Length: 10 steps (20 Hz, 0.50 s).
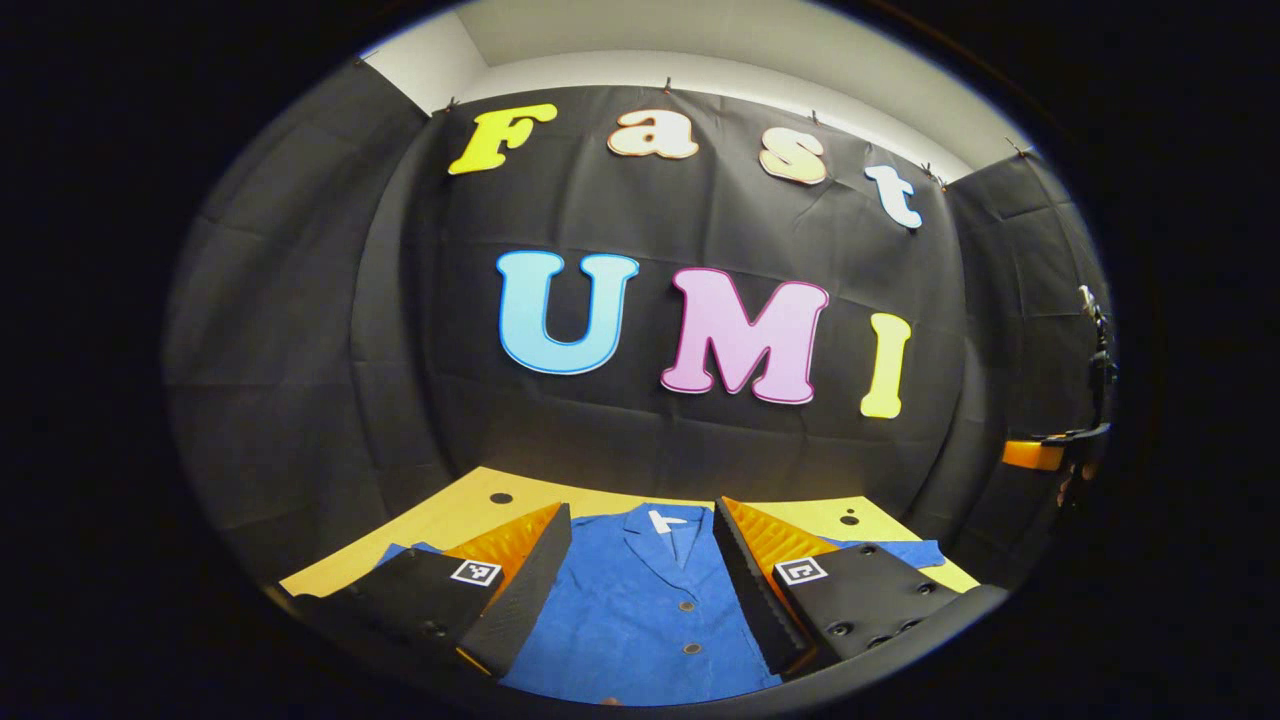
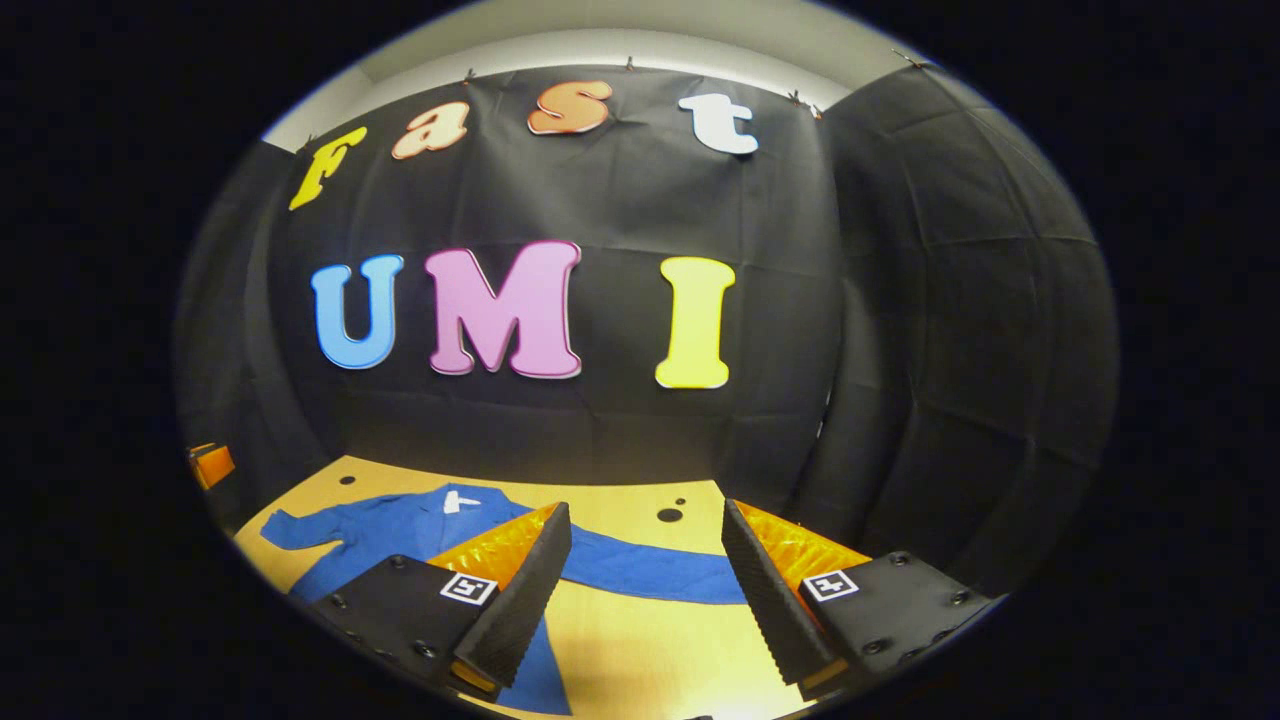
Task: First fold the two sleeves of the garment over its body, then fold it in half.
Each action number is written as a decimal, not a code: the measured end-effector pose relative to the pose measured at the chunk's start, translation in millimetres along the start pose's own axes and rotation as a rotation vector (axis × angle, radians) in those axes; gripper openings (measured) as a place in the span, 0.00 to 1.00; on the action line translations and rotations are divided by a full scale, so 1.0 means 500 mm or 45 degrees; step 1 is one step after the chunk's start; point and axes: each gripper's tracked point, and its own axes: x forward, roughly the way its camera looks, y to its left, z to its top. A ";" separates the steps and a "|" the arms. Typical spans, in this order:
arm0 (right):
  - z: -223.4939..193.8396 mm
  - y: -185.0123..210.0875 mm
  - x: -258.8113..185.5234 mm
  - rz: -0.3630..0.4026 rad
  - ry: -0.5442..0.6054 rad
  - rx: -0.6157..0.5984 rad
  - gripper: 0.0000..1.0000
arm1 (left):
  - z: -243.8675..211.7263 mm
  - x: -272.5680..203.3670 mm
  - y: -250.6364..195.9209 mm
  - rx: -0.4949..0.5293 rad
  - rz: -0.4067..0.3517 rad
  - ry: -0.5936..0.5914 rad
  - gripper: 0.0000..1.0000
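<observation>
A blue button-front garment [image 1: 640, 600] lies flat on the yellow table [image 1: 470, 505], collar toward the booth wall and both sleeves spread out to the sides. In the left gripper view my left gripper [image 1: 640, 520] hangs open above the garment's body, with the collar and buttons between its fingers. In the right gripper view the garment [image 2: 400, 530] lies at the lower left and one long sleeve [image 2: 650, 575] stretches across. My right gripper [image 2: 645, 520] stands open above that sleeve, holding nothing.
The table [image 2: 640, 650] has small dark holes [image 2: 668, 515] near its far edge. Black cloth walls close the booth at the back and sides. The other gripper [image 1: 1085, 430] shows at the far right of the left gripper view.
</observation>
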 end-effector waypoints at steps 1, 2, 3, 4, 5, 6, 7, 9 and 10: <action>-0.024 -0.026 0.027 -0.020 0.034 0.011 0.95 | 0.002 0.010 -0.012 0.023 -0.005 -0.002 0.82; -0.050 -0.052 0.056 -0.043 0.061 0.019 0.95 | 0.006 0.021 -0.019 0.044 0.000 -0.008 0.82; -0.074 -0.076 0.090 -0.053 0.083 0.023 0.95 | 0.004 0.033 -0.029 0.051 0.014 -0.001 0.82; -0.105 -0.099 0.120 -0.063 0.120 0.030 0.95 | 0.002 0.045 -0.040 0.039 0.023 0.015 0.82; -0.141 -0.120 0.152 -0.067 0.159 0.043 0.95 | -0.004 0.059 -0.062 0.017 0.017 0.033 0.82; -0.185 -0.147 0.186 -0.080 0.208 0.049 0.95 | -0.008 0.072 -0.084 0.000 0.005 0.053 0.80; -0.234 -0.173 0.217 -0.101 0.270 0.070 0.95 | -0.016 0.086 -0.100 -0.005 0.005 0.079 0.81; -0.336 -0.218 0.276 -0.127 0.401 0.161 0.95 | -0.023 0.111 -0.121 0.008 0.024 0.114 0.82; -0.386 -0.234 0.306 -0.146 0.475 0.224 0.95 | -0.025 0.122 -0.128 0.024 0.046 0.134 0.82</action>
